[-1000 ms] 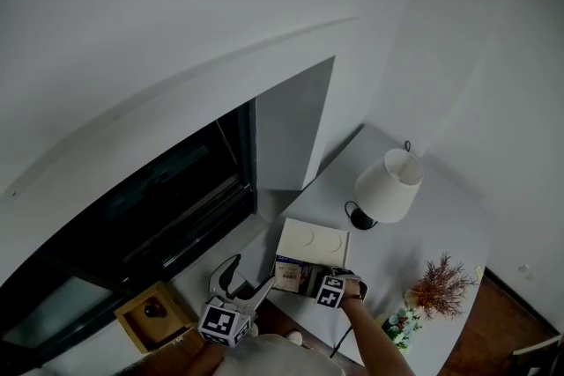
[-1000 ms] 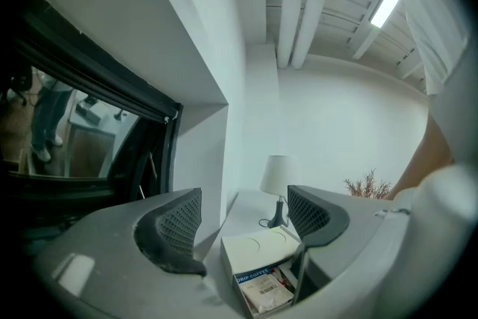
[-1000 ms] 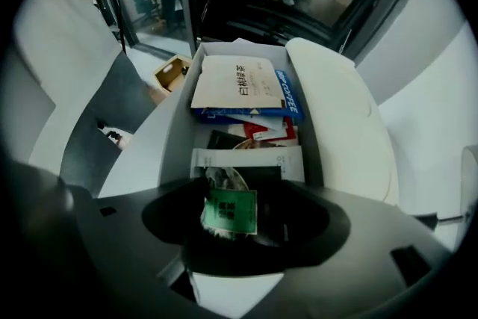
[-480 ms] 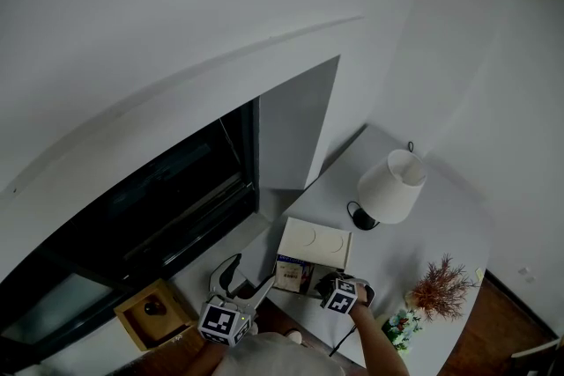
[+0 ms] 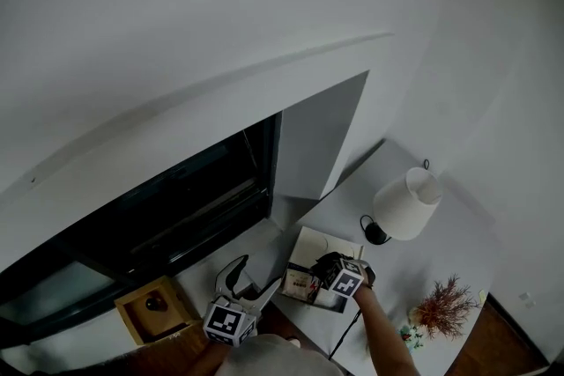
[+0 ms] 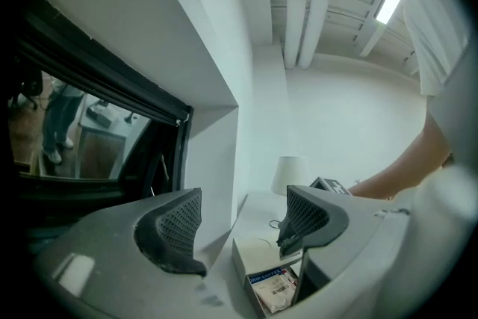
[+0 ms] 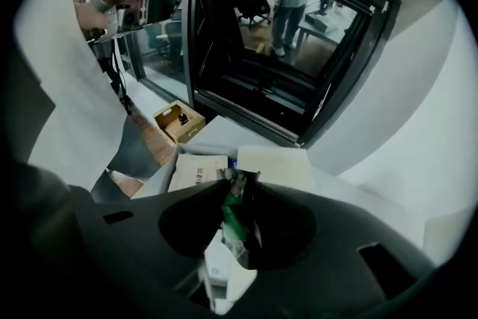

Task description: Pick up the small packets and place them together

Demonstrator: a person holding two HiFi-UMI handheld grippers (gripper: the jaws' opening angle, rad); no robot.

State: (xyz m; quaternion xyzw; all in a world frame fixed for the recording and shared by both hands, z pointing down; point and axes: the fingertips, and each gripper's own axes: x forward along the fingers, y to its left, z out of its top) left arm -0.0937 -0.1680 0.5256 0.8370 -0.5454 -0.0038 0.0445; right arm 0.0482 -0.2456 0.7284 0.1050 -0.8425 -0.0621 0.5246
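An open white box (image 5: pixel 310 244) stands on the table's near end, with printed packets (image 5: pixel 301 284) in its front part. My right gripper (image 5: pixel 328 267) hovers over that box. A small green and white packet (image 7: pixel 233 214) is pinched between its jaws, which are opening slightly. My left gripper (image 5: pixel 251 280) stays left of the box, open, with nothing between its fingers. In the left gripper view the box (image 6: pixel 254 254) and a blue-labelled packet (image 6: pixel 272 287) lie just past the left gripper (image 6: pixel 240 235).
A white lamp (image 5: pixel 407 205) stands behind the box and a dried plant (image 5: pixel 445 308) is at the right. A small wooden tray (image 5: pixel 154 308) sits on the sill below the dark window (image 5: pixel 159 216). A person's arm (image 5: pixel 383 335) reaches in from below.
My right gripper has shifted from the box's right front corner to above its contents. The head view has swung slightly. The left gripper has held its place.
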